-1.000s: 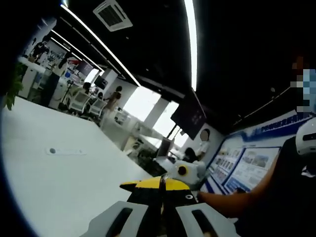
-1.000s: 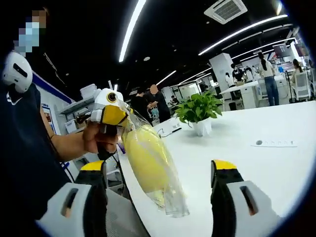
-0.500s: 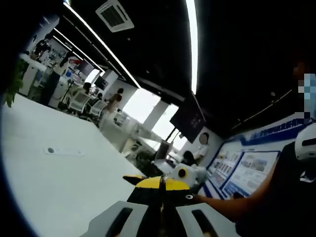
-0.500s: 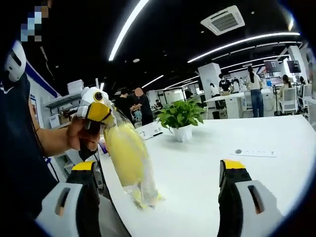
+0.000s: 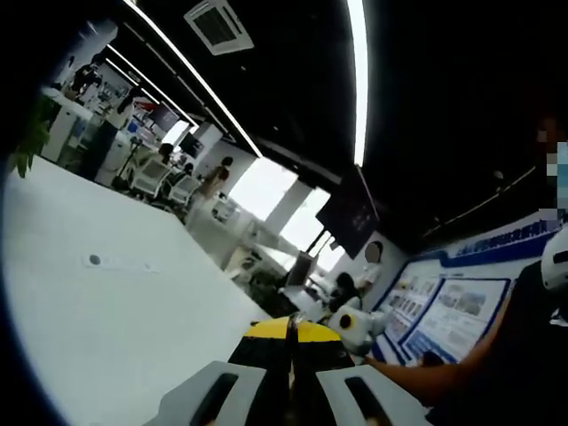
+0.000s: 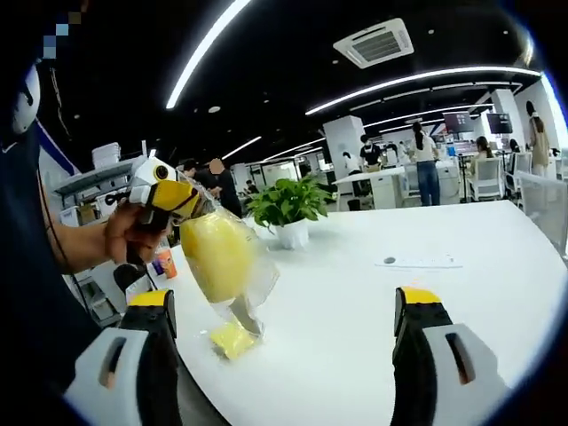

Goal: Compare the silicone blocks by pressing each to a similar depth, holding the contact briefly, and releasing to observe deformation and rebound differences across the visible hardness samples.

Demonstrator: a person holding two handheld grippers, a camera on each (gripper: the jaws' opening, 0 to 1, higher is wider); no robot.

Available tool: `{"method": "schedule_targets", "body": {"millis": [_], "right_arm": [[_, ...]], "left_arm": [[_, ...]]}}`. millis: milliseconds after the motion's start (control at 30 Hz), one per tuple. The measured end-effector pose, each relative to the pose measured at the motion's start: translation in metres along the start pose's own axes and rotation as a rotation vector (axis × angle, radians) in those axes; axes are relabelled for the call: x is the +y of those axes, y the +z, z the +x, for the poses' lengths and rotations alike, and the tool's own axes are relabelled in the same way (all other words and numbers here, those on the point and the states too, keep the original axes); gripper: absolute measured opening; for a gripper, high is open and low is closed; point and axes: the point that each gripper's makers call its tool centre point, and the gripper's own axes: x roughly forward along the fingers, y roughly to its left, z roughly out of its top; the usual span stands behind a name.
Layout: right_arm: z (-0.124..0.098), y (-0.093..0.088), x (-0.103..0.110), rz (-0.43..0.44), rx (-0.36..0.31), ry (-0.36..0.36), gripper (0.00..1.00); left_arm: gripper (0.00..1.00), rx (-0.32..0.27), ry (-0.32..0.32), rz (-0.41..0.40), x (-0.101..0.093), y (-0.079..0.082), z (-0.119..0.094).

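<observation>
One yellow silicone block [image 6: 216, 256] sits inside the clear bag [image 6: 232, 271] clenched by the left gripper [image 6: 182, 200]; another yellow block [image 6: 232, 339] lies near the white table's [image 6: 355, 311] edge, right gripper [image 6: 286, 306] spread wide

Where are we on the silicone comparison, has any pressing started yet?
Not by the look of it. Done: one small yellow piece lies on the white table. In hand: the left gripper holds a clear bag with a yellow block above the table, its jaws shut on the bag's top. The right gripper is open with nothing between its jaws. Left: all the pressing, holding and releasing.
</observation>
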Motion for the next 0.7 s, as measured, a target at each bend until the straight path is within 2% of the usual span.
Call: {"method": "schedule_targets", "body": {"millis": [200, 467, 700], "right_arm": [[-0.01, -0.014, -0.007, 0.016, 0.009, -0.039, 0.96], [-0.021, -0.045, -0.013, 0.042, 0.049, -0.083, 0.96], [-0.022, -0.068, -0.014, -0.017, 0.11, -0.109, 0.96]], "left_arm": [[0.0, 0.003, 0.02, -0.036, 0.012, -0.015, 0.003], [0.0, 0.005, 0.056, -0.082, 0.031, -0.031, 0.002], [0.0, -0.002, 0.078, -0.126, 0.043, -0.041, 0.003]]}}
